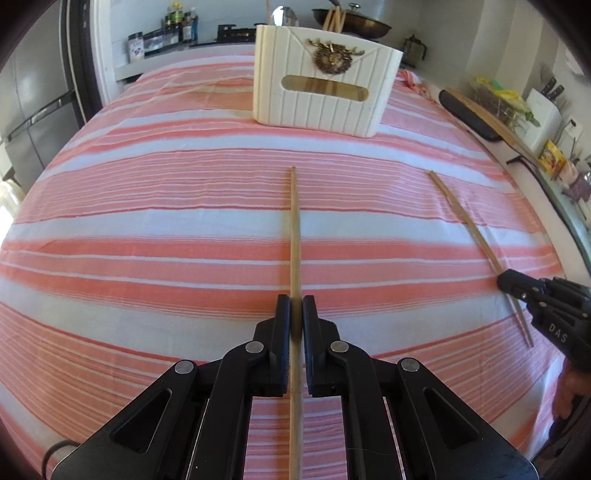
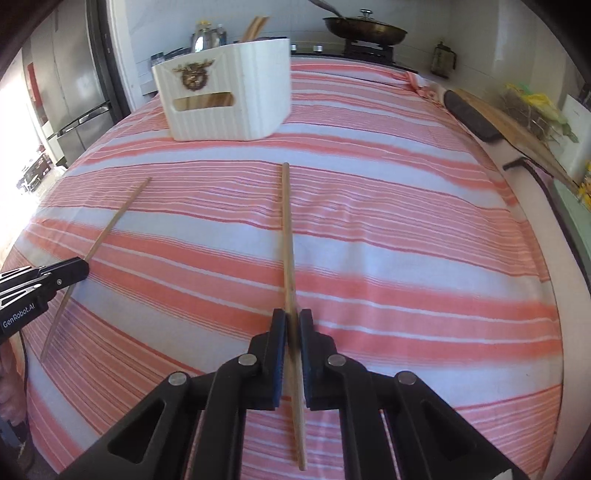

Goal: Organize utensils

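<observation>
Two wooden chopsticks lie over a pink-and-white striped cloth. My left gripper [image 1: 296, 308] is shut on one chopstick [image 1: 294, 229], which points straight ahead toward the white ribbed organizer box [image 1: 325, 92]. My right gripper [image 2: 292, 321] is shut on the other chopstick [image 2: 287, 236]. In the left wrist view the right gripper [image 1: 508, 282] shows at the right edge on its chopstick [image 1: 465, 218]. In the right wrist view the left gripper [image 2: 79, 271] shows at the left edge on its chopstick [image 2: 118, 214]. The box [image 2: 225, 96] holds several wooden utensils.
A dark pan [image 2: 365, 27] sits on a stove behind the table. A long wooden paddle on a black board [image 1: 476, 114] lies at the right table edge. A refrigerator [image 1: 33, 96] stands at far left. Bottles and jars [image 1: 177, 22] line the back counter.
</observation>
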A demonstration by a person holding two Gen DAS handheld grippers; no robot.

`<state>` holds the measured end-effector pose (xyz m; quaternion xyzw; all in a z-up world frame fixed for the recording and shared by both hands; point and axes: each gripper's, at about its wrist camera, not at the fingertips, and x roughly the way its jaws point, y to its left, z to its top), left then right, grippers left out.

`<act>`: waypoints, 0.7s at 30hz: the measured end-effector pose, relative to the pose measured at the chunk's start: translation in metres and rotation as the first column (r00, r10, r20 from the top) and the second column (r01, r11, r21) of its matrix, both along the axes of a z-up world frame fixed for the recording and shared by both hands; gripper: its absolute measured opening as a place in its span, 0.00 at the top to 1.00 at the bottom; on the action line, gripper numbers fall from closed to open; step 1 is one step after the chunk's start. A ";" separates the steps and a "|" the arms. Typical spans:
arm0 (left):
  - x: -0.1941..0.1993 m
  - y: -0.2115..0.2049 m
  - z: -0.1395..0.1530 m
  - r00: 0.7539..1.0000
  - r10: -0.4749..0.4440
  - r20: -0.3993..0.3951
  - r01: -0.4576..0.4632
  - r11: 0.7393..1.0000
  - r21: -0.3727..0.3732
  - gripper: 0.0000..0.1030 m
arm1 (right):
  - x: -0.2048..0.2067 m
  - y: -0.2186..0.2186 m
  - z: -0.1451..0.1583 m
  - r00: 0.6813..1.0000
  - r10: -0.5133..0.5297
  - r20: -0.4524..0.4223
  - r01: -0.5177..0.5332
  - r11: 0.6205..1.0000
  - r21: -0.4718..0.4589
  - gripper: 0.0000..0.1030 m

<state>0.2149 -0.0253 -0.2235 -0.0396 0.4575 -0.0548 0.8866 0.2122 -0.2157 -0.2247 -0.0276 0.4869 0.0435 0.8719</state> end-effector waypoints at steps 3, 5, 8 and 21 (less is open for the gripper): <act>-0.001 -0.006 0.001 1.000 -0.009 0.003 0.009 1.000 0.014 0.95 | -0.012 -0.023 0.001 0.999 -0.041 -0.002 0.041 0.999 -0.009 0.93; -0.001 -0.006 0.001 1.000 -0.011 0.005 0.011 1.000 0.026 0.94 | -0.018 -0.031 0.002 0.998 -0.056 0.000 0.056 0.998 -0.012 0.93; -0.003 -0.007 0.001 1.000 -0.014 0.007 0.014 0.999 0.040 0.94 | -0.025 -0.035 0.002 0.998 -0.061 0.013 0.061 0.998 -0.008 0.88; 0.004 0.005 0.001 0.981 -0.166 -0.100 0.175 0.981 0.084 0.28 | -0.032 -0.033 0.001 0.996 0.059 -0.069 -0.060 0.998 -0.015 0.46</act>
